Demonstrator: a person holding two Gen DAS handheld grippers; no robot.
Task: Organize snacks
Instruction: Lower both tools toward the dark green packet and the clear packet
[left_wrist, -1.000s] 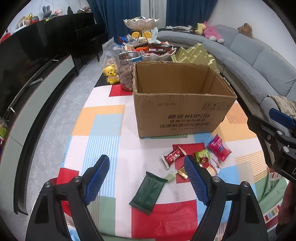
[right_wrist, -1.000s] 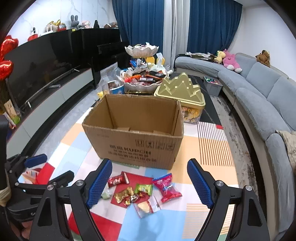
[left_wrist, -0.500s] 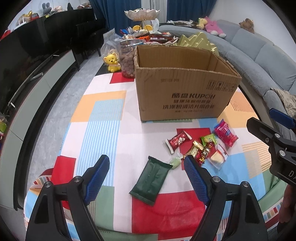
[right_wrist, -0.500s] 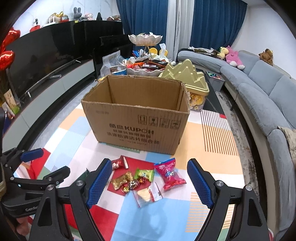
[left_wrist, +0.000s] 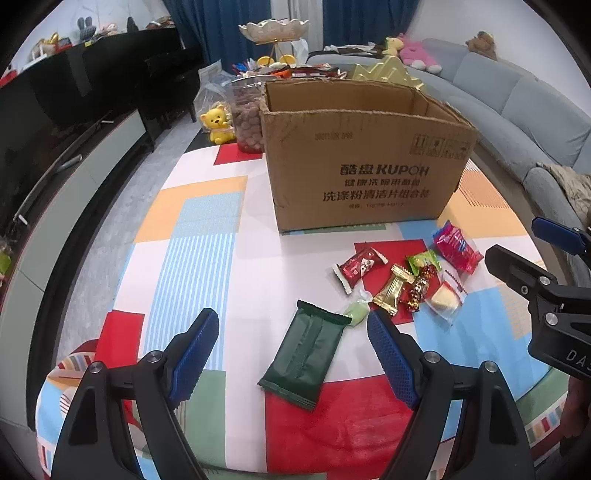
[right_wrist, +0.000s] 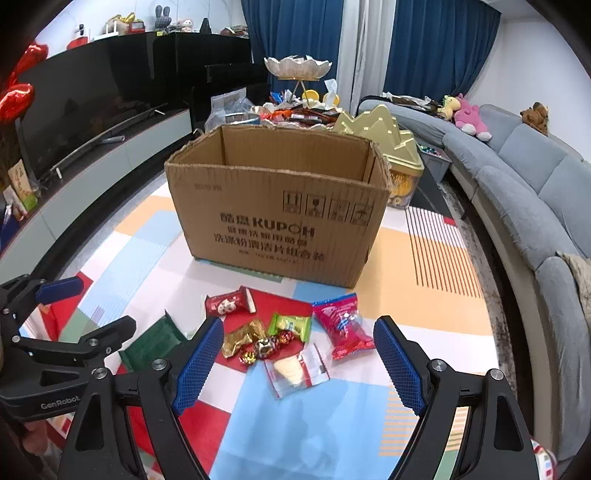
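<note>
Colorful tabletop (left_wrist: 207, 229) with a box (left_wrist: 365, 162); snacks (right_wrist: 280, 332) sit loose in front of it. Left tool (left_wrist: 291, 336) and right tool (right_wrist: 299, 347) both hang wide open, holding nothing.

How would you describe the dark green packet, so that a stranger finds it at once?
Start at the open cardboard box on the colourful tablecloth. In front of it lies a cluster of small sweets; the dark green packet lies at the cluster's left end. It is the largest wrapper, long, flat and plain.
</note>
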